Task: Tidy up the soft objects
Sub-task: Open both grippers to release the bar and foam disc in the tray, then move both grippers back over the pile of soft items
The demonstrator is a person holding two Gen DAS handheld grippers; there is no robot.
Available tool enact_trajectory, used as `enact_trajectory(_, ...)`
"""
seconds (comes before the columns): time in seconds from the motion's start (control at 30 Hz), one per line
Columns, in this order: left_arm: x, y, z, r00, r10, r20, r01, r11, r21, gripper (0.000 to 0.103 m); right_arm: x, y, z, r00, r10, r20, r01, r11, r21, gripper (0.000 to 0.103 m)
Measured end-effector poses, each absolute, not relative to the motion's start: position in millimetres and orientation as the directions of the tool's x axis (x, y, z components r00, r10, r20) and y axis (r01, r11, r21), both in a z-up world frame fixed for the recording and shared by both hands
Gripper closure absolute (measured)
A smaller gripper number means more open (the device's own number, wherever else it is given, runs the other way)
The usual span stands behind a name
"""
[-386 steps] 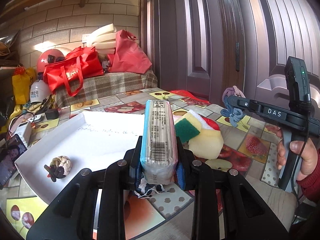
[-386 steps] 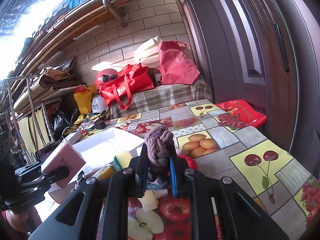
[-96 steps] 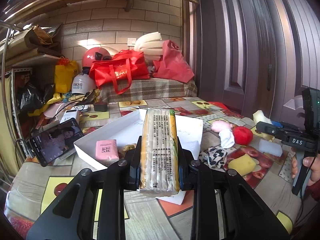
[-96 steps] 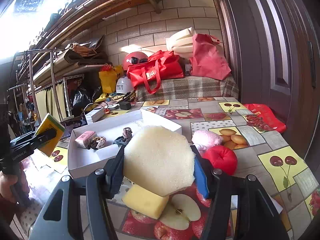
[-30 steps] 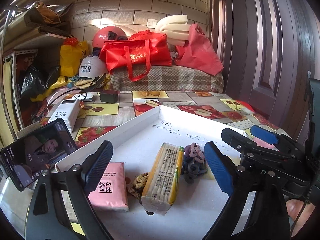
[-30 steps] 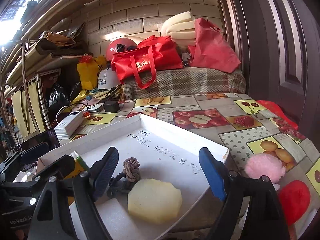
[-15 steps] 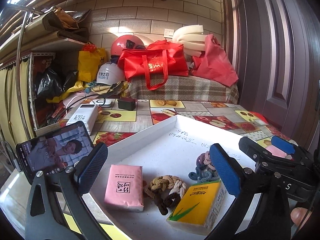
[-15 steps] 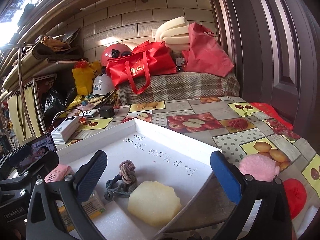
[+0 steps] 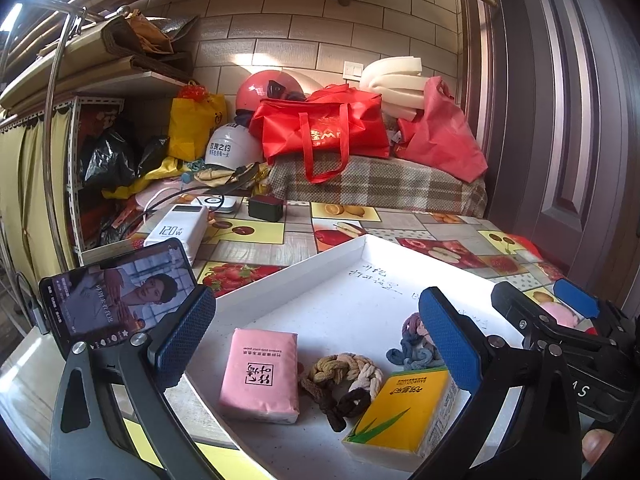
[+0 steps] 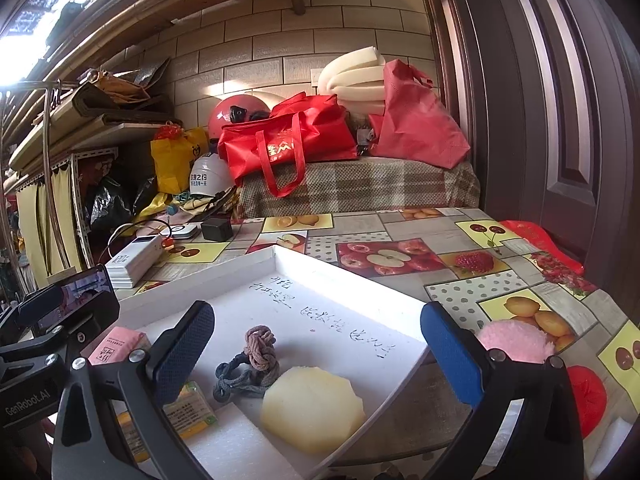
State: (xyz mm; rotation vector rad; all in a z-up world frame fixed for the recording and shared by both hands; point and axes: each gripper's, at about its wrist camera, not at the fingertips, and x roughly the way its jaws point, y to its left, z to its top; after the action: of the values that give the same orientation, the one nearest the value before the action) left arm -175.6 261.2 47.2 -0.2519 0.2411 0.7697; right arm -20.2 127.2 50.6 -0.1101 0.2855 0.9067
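Fruit-patterned cloth covers the counter [image 10: 404, 236]; near its right edge a pink pom-pom [image 10: 516, 340] lies outside the white tray [image 10: 360, 276], light and squashy (best pinched across its middle). Right gripper [image 10: 316, 352] and left gripper [image 9: 316, 340] jaws are held wide, having just opened, nothing between.

Both wrist fisheyes sit low and close over the white tray [image 9: 360, 252] [image 10: 340, 268], facing the brick wall [image 9: 280, 32]; left view from tray's left side, right from its right.

You can read "120W" on the white rectangular power bank [image 9: 176, 229]; "GenRobot.AI" on the black left gripper body [image 10: 28, 400].
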Motion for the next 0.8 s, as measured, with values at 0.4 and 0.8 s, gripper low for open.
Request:
enact_trajectory(0.4,-177.2,267.1,46.9,0.69,0.653,-0.311,-0.715,0.682,-0.154,0.0,-20.1,126.7,51.2,0.58,0.762,-0.287,-0.791,0.611,0.026,0.0)
enact_trajectory(0.8,-185.3,275.2,43.5,0.676,0.664,-0.321,-0.734,0.648,-0.205,0.0,-23.4,131.9,50.7,0.568,0.765,-0.302,-0.8,0.6,0.013,0.0)
